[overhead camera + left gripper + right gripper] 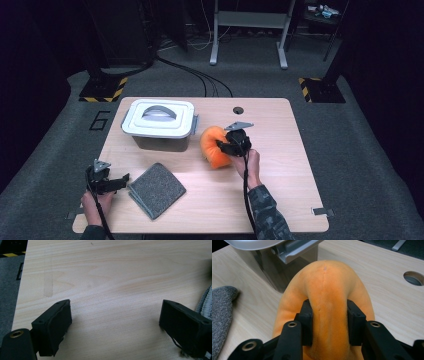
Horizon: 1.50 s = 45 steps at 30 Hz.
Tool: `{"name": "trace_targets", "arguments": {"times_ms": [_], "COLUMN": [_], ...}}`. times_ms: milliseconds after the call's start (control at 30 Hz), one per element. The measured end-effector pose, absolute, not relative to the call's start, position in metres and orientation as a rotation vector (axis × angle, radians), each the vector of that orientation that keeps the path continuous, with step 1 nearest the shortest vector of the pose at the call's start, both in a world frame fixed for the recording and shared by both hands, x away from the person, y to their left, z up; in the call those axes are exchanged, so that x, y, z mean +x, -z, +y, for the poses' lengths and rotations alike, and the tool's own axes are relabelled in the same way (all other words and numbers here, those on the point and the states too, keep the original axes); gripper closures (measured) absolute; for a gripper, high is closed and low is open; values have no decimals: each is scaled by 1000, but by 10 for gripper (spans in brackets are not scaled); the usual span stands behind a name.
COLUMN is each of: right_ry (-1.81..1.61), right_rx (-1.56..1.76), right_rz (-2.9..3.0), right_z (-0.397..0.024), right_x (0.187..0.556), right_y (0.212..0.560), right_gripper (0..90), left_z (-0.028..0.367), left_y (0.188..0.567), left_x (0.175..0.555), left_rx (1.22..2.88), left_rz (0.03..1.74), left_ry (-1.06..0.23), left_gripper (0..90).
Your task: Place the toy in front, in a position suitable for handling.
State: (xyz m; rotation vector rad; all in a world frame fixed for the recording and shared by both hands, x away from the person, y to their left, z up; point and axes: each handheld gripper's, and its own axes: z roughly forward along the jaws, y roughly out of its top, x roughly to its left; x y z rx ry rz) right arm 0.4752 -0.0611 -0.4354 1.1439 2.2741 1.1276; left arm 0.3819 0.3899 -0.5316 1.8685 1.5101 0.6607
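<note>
1. Spreading across the middle of the room is a pale wooden table (280, 200), with a round cable hole (238, 110) near its far edge at about 12 o'clock.
2. Sitting at about 10 o'clock from the table's centre is a grey storage box (160, 141) with a white clip-on lid (158, 117) and a curved handle on top; the lid is on.
3. Lying at about 7 o'clock, near the person's edge, is a folded grey cloth (157, 189), flat on the wood and well apart from the box.
4. Standing just right of the box, at about 1 o'clock from centre, is an orange plush toy (214, 146). In the right gripper view its rounded body (327, 290) rises in front of the box's corner, a seam running down its middle.
5. Reaching in from 5 o'clock, the right gripper (234, 145) has its two black jaws pressed into either side of the plush, the soft fabric bulging between and around the pads (307, 320). The jaws stand narrow, clamped on the toy.
6. Resting at about 8 o'clock, the left gripper (120, 180) sits just beside the cloth's near-left corner. In its own view the jaws stand wide apart over bare wood with nothing between them (115, 322), and the cloth's ribbed edge (205, 301) lies just outside one jaw.
</note>
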Motion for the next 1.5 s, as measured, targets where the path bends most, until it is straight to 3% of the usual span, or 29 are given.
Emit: {"name": "trace_targets", "arguments": {"times_ms": [233, 433, 600, 633, 667, 733, 1067, 1500], "right_ry": [-1128, -1077, -1088, -1088, -1108, -1134, -1154, -1096], "right_rx": [1142, 1161, 1186, 1186, 1151, 1155, 1176, 1327], "right_rz": [2270, 2309, 2303, 2303, 2306, 2306, 2269, 2167], "right_z": [-52, -43, -45, -45, -49, -54, -93, -163], "right_x": [483, 492, 491, 491, 490, 485, 455, 401], "right_y": [437, 452, 456, 456, 452, 447, 442, 478], "right_gripper": [624, 554, 260, 260, 181, 136, 58, 33], "left_z": [390, 390, 390, 390, 390, 390, 390, 390], "left_y": [532, 532, 532, 532, 532, 532, 531, 531], "left_x": [382, 382, 382, 382, 382, 382, 382, 382], "left_rx": [1869, 1868, 1869, 1869, 1868, 1870, 1873, 1873], "left_rz": [1510, 1511, 1510, 1510, 1511, 1509, 1508, 1507], "left_ry": [-660, -660, -660, -660, -660, -661, -666, -667], "left_gripper": [107, 107, 107, 107, 107, 107, 107, 106]}}
